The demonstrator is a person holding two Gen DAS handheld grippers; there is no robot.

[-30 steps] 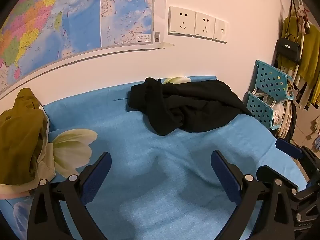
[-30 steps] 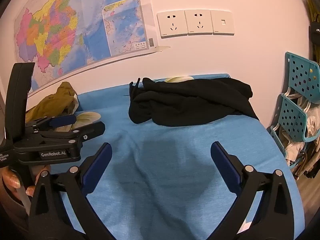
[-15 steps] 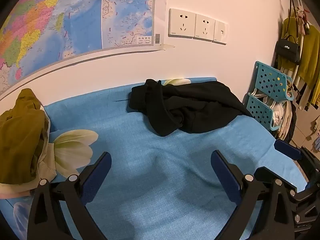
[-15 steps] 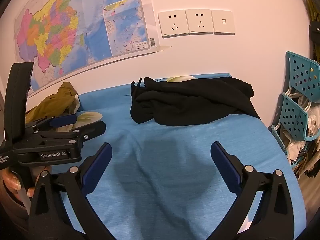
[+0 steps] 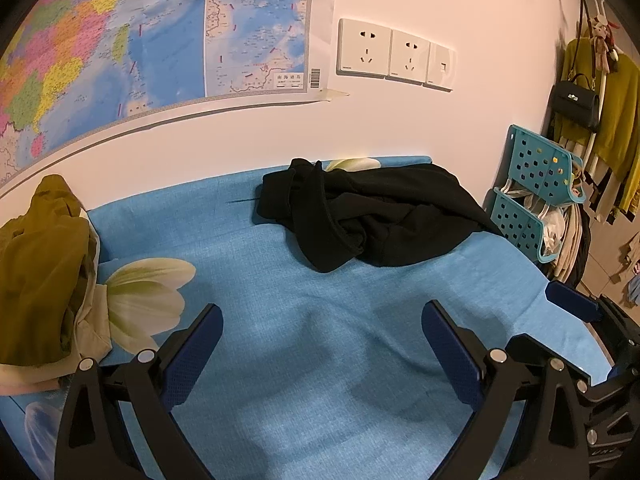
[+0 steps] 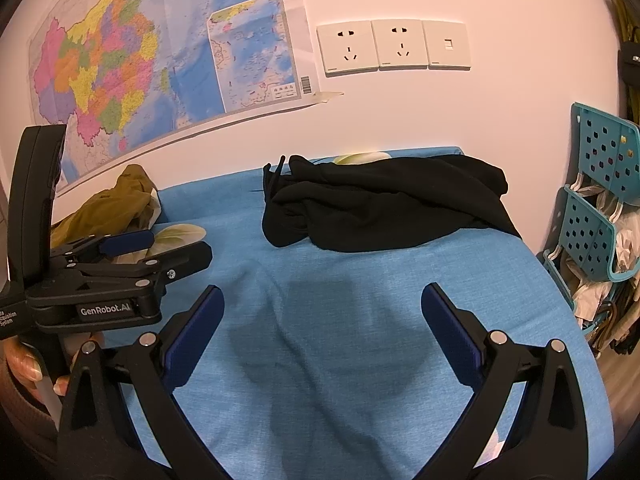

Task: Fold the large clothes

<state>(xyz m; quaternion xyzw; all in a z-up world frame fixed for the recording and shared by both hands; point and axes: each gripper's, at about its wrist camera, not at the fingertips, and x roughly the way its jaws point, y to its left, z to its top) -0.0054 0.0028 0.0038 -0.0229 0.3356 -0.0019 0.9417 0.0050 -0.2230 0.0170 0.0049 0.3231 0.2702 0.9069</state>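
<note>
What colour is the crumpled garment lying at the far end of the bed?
Black. The crumpled garment shows best in the left wrist view, on the blue bed cover.

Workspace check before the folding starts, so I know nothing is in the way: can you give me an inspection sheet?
Surface: blue sheet with flower print, lightly rumpled, bare in the middle.
Job's things: black garment bunched at the far edge near the wall; olive garment heaped at the left.
Clutter: pale cloth under the olive garment.
Grippers: left gripper and right gripper both open, holding nothing, short of the clothes.
Cables: nothing seen.
Surroundings: map, wall sockets, teal rack, hanging clothes and handbag.
</note>
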